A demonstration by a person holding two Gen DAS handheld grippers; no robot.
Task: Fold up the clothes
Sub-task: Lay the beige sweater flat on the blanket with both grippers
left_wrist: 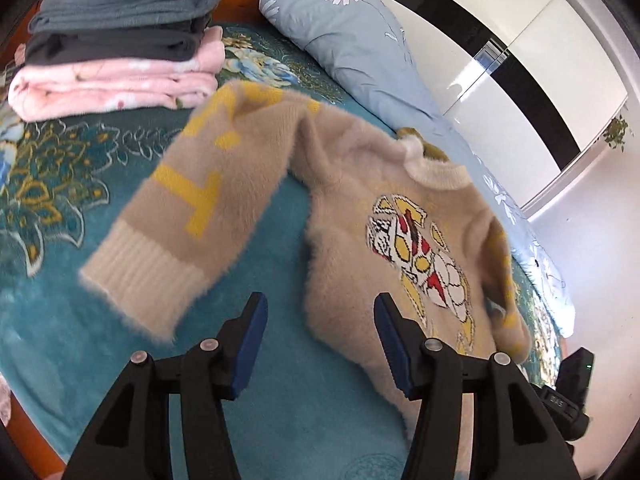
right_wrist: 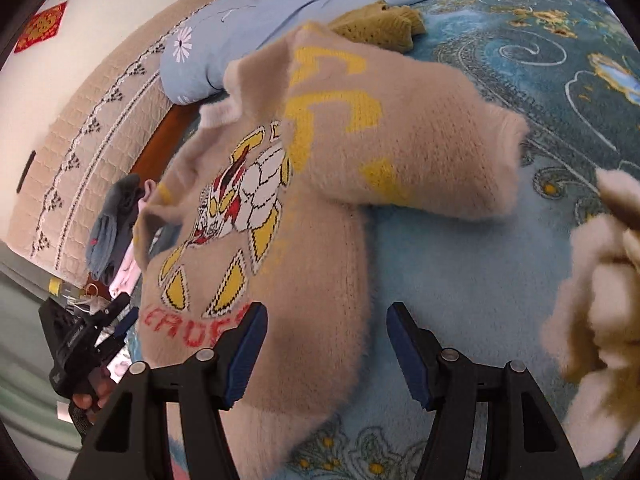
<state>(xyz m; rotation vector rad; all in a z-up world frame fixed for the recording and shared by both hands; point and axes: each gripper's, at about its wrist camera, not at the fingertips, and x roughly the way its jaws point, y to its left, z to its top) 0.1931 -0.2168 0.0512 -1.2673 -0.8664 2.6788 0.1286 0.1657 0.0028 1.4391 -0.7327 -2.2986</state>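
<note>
On the teal bed cover (left_wrist: 280, 400) the beige sweater (left_wrist: 360, 216) lies face up, sleeves spread. My left tool (left_wrist: 320, 336) and right tool (right_wrist: 326, 344) both gape, holding nothing (sleeves first): I pinch each cuff and fold inward.

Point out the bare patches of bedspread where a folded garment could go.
Bare teal floral bedspread lies below the fuzzy beige sweater's outstretched sleeve, and between that sleeve and the body. Crowded: the folded grey-and-pink stack in the far corner, the light-blue floral quilt along the far edge.
</note>
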